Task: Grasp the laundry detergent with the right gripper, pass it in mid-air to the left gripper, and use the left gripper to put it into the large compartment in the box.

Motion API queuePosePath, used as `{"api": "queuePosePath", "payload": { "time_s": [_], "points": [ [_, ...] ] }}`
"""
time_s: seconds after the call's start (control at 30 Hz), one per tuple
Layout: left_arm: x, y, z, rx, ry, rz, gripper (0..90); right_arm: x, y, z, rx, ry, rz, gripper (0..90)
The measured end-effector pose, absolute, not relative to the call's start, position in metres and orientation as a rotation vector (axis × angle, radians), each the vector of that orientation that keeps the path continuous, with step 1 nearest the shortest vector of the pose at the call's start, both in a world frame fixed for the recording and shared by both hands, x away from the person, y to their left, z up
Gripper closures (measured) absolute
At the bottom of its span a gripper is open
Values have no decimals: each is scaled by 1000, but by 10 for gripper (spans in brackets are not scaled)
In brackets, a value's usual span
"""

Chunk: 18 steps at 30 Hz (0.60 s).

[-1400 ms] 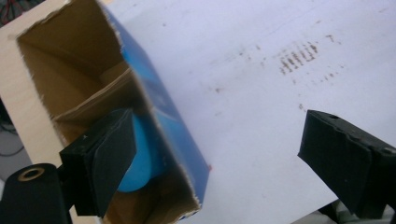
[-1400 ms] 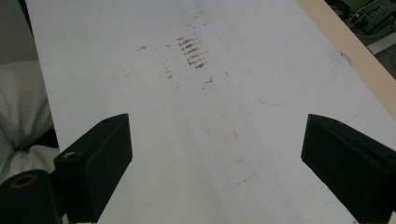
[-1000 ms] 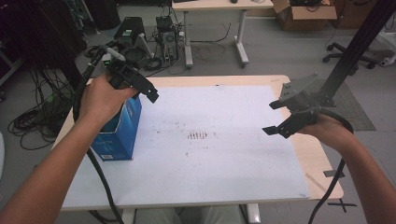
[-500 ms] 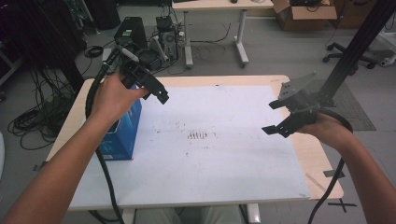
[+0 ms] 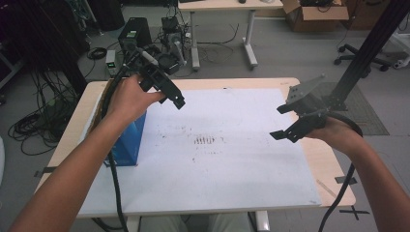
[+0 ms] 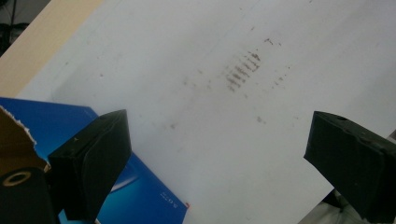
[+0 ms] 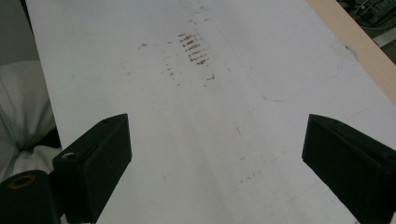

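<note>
An open blue box [image 5: 126,141] stands at the left edge of the white sheet [image 5: 217,164]. Its blue side [image 6: 140,196] and a torn cardboard flap [image 6: 11,135] lie under my left jaw in the left gripper view. My left gripper [image 5: 173,100] hangs in the air just right of the box's top, open and holding nothing [image 6: 219,140]. Over the sheet's right side my right gripper [image 5: 280,123] is held open, nothing between its jaws [image 7: 217,144]. Dark smudge marks [image 5: 205,140] sit mid-sheet.
The wooden table [image 5: 333,169] shows as a border around the sheet. Beyond its far edge, the floor holds cables and electronics [image 5: 167,29], another desk [image 5: 222,6] and a cardboard box [image 5: 314,12]. A black pole [image 5: 367,53] rises at the right.
My left gripper has lifted off the blue box and moved right and slightly farther out over the sheet. The right gripper has stayed put.
</note>
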<state>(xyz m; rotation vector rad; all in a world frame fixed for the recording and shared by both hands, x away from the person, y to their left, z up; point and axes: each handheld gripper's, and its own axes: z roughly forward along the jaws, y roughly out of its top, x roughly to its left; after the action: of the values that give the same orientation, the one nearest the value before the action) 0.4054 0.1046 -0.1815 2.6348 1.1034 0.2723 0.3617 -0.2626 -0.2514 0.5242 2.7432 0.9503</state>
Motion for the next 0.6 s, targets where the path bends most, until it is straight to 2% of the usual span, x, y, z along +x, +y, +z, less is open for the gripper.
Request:
{"api": "queuePosePath", "payload": {
  "time_s": [0.6],
  "points": [
    [417,82,-199,2771,870,200,75,365,-258,-252,535,2764,922,77]
  ]
}}
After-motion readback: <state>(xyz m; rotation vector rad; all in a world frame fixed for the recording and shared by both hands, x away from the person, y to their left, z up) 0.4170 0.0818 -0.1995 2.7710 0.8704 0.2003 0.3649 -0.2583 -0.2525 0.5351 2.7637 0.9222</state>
